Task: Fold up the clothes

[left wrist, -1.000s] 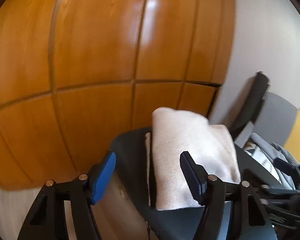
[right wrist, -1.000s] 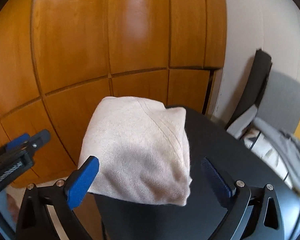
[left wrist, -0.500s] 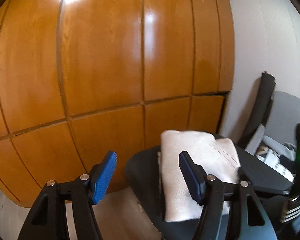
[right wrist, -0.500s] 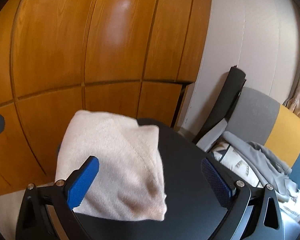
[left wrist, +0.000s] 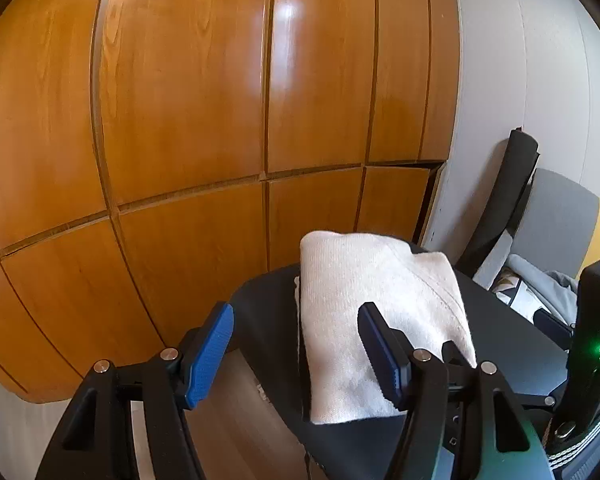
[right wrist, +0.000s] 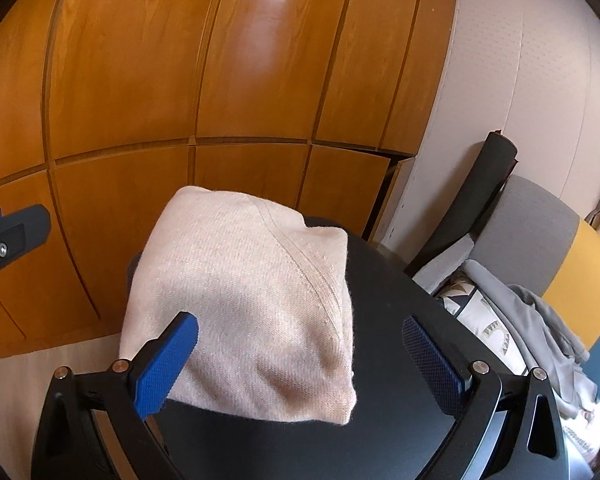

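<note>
Item: cream knitted garment, folded into a thick squarish bundle (right wrist: 248, 304), one seam line running across its top. Location: lying on the round dark bench (right wrist: 384, 320), toward the bench's far-left part, its left edge at or slightly over the rim. Relative to the right gripper (right wrist: 300, 354): just ahead of the jaws, its near edge between the two blue pads but not touched by them. Relative to the left gripper (left wrist: 298, 350): ahead and to the right, partly behind the right-hand pad; the left-hand pad stands over the bench rim and the floor

Jaws, left: spread wide, empty. Jaws, right: spread wide, empty. Neither holds cloth

Surroundings: glossy orange-brown wooden cupboard panels (left wrist: 188, 120) well beyond the jaws; white wall to the right; grey and yellow upholstered seat (right wrist: 548, 240) right of the jaws, carrying a loose grey garment (right wrist: 540, 320) over a patterned white cloth

Step in hand (judged): this garment looks finished, folds stacked and edges roughly square, both grippers clear of it. The task appears to be between pieces

Next move (judged): either tidy the bundle, or reach right for the loose grey garment. That calls for swinging the right jaws toward the seat, closing on a single edge of fabric rather than a bunch, and carrying it to the bare near-right part of the bench without dragging across the cream bundle
</note>
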### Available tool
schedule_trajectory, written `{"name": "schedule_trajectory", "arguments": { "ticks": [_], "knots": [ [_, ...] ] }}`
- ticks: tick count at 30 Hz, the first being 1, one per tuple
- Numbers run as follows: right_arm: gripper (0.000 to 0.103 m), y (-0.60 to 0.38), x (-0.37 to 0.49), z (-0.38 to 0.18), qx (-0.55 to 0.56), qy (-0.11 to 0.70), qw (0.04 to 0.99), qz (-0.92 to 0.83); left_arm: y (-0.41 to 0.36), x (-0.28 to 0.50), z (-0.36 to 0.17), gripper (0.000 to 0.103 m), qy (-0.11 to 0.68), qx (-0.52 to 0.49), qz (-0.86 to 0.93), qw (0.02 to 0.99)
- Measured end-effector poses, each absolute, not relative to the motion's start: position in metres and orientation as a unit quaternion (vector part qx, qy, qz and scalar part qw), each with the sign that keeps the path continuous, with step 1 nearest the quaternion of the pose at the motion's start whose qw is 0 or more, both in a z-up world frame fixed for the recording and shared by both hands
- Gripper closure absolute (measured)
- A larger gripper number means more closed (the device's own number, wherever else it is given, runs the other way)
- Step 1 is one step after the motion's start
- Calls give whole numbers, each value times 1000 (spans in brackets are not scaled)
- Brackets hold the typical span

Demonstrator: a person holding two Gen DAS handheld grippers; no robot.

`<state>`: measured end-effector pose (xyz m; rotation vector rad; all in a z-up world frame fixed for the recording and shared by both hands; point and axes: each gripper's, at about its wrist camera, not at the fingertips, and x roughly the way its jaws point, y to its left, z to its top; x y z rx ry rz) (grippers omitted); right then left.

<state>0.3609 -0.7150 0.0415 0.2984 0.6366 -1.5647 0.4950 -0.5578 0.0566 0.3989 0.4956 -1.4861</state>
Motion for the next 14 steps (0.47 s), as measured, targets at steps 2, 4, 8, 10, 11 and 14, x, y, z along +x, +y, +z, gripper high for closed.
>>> {"name": "schedule_trajectory", "arguments": {
  "ticks": [2, 4, 8, 10, 11, 14],
  "knots": [
    [0, -714, 360, 40, 133, 280, 654, -689, -558, 493, 54, 37, 220, 182, -665, 690],
    [0, -714, 358, 39, 136, 281, 655, -689, -557, 492, 53, 42, 212, 179, -668, 690],
    [0, -713, 357, 36, 142, 282, 655, -686, -554, 489, 50, 48, 201, 173, -677, 686],
    [0, -715, 355, 34, 146, 282, 655, -685, -555, 489, 49, 48, 200, 173, -677, 687],
    [0, -716, 355, 33, 149, 283, 655, -685, -555, 490, 49, 48, 201, 175, -676, 687],
    [0, -716, 353, 28, 156, 284, 655, -683, -554, 490, 47, 48, 205, 181, -674, 687]
  ]
}}
